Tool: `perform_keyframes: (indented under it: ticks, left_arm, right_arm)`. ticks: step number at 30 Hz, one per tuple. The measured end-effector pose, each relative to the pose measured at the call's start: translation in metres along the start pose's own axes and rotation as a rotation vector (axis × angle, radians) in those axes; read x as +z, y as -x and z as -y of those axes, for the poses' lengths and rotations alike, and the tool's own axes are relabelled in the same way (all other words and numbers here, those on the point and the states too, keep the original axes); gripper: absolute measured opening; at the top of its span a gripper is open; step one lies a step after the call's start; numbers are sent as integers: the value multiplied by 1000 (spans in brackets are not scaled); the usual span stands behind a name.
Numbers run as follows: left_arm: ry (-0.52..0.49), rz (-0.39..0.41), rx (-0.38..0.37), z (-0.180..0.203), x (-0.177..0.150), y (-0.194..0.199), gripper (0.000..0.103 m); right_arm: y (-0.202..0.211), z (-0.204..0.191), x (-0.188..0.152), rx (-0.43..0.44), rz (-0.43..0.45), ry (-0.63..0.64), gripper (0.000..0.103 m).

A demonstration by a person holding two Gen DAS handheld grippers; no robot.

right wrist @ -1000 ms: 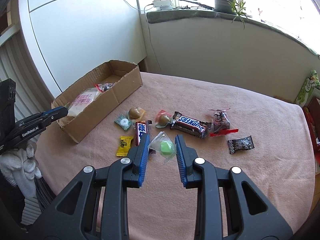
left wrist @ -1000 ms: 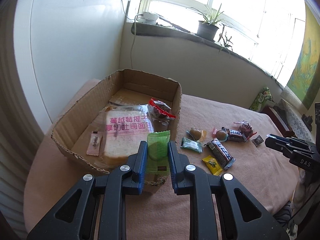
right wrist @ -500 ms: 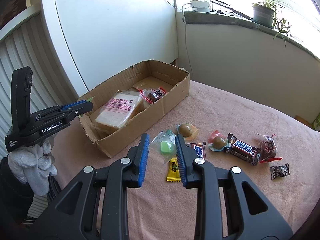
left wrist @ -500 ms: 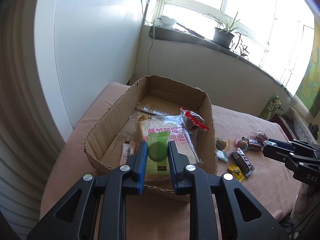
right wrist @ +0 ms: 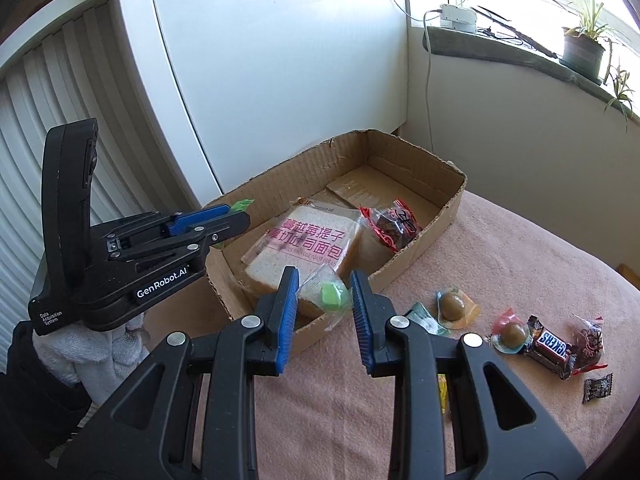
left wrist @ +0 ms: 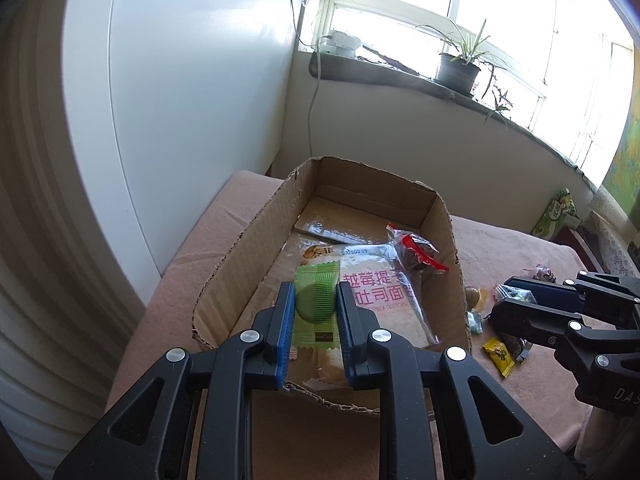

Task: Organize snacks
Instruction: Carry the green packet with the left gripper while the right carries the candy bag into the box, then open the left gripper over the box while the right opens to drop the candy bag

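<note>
Left wrist view: left gripper (left wrist: 316, 312) pinches green wafer packet (left wrist: 316, 304), long axis upright, above cardboard box (left wrist: 454, 248) near end; right gripper (right wrist: 323, 300) pinches green candy bag (right wrist: 330, 294) over box's near edge.

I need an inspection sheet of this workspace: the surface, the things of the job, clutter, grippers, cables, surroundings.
Surface: table under a pink cloth.
Job's things: cardboard box holding a bagged bread slice and a red-wrapped snack; loose on the cloth lie a Snickers bar, two round candies, a small dark packet and a yellow packet.
Clutter: nothing seen.
Grippers: left gripper shut on a green packet above the box; right gripper shut on a clear packet with a green candy at the box's near wall.
Cables: white cable hanging from the windowsill.
Surroundings: potted plant on the sill, white panel.
</note>
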State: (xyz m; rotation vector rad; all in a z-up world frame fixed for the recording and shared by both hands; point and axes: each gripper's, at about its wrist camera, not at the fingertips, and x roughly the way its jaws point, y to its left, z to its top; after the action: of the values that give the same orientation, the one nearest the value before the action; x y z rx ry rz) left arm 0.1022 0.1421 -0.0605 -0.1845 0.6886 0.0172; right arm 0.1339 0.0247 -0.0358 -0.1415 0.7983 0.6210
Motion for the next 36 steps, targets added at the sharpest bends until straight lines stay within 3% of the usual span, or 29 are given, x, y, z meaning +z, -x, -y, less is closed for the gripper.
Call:
perform_keyframes:
  ticks: [25,30,36]
  left_arm:
    - [3,-8,15,-7,5,-8,20]
    - [5,-3,23,-6,6,-8,20]
    - [1,0,40,-6,7,-8,37]
  right_arm:
    - [-45,-18,9,23,-57,33,29]
    - [-44,-18,9,22,-49,42,42]
    - [-40,-17,8,10,-42,47,44]
